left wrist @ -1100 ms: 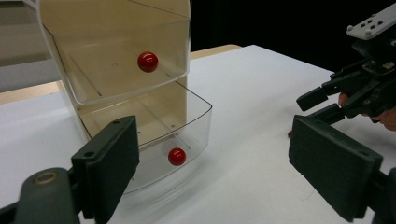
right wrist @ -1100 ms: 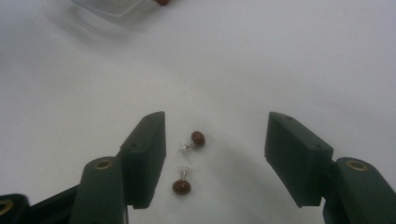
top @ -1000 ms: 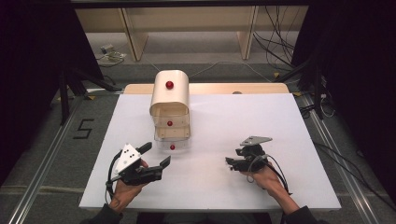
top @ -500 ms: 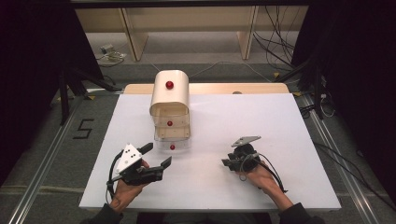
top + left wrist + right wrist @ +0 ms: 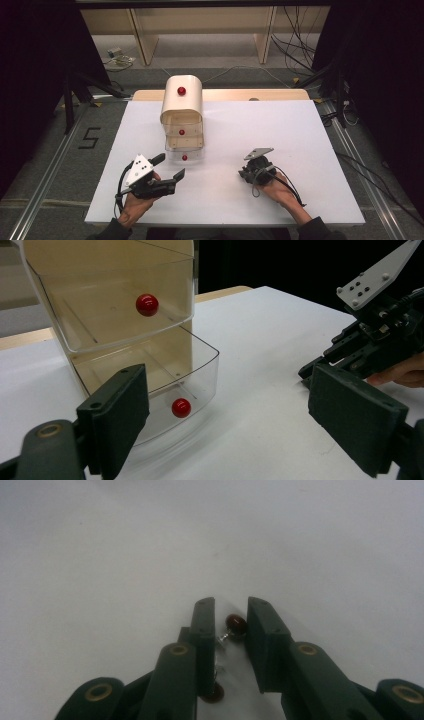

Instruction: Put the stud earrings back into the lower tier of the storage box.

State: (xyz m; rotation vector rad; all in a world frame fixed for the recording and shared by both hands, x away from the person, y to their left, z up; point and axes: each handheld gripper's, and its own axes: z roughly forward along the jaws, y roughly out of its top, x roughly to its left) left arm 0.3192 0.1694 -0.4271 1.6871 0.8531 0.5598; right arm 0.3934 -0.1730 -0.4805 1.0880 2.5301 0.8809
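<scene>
Well, risk first, L to R: my L claw point(image 5: 171, 166) hangs wide open and empty by the drawer unit point(image 5: 190, 102). Its bottom drawer point(image 5: 205, 365) is pulled out, so a bump could shove it. My R claw point(image 5: 231, 602) has just been closing. It's nearly shut, w/ the small red earring point(image 5: 236, 623) betw. the pads on the tabletop point(image 5: 300, 130), not pinched yet. It's tiny and may squirt out sideways.

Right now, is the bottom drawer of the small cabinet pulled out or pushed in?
Pulled out. The clear bottom drawer juts well past the drawer above, and its red knob sits nearer the person than the middle knob.
</scene>
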